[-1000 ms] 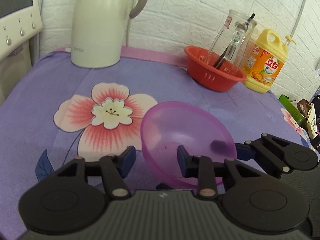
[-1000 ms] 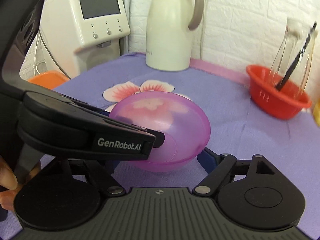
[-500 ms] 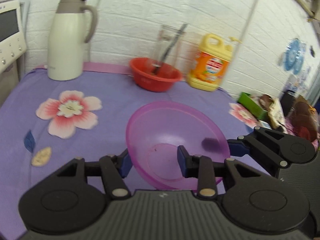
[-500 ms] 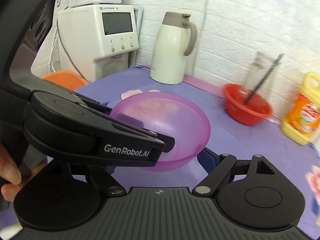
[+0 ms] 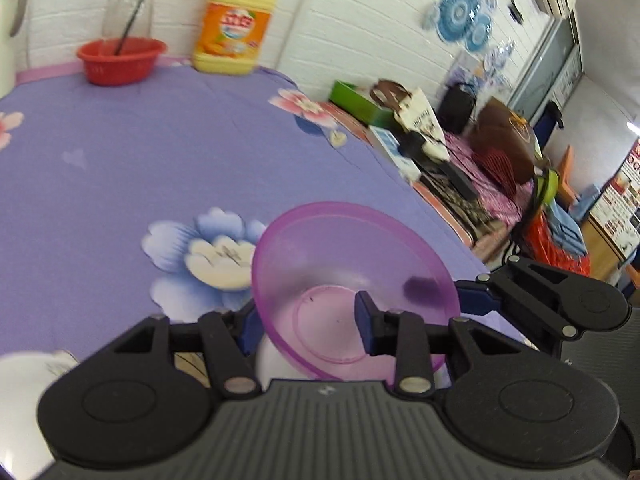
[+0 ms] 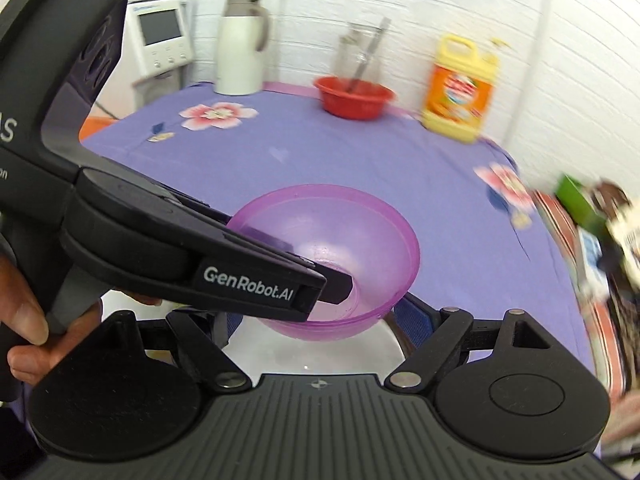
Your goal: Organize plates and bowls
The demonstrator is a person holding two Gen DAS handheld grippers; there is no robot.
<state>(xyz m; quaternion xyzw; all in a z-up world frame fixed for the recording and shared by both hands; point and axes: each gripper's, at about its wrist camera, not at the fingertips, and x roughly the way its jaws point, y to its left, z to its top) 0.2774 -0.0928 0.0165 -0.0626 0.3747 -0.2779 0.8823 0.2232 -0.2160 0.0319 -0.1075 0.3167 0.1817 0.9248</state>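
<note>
The translucent purple bowl (image 5: 352,280) is held off the purple flowered tablecloth (image 5: 120,168), its rim pinched on both sides: clamped by the left gripper (image 5: 304,320) at the near-left wall and by the right gripper (image 6: 312,312) at the opposite wall. Directly beneath it a smooth white dish (image 6: 320,356) is glimpsed, so a straight lowering is judged to be called for. The bowl is thin, glossy plastic, round and shallow.
</note>
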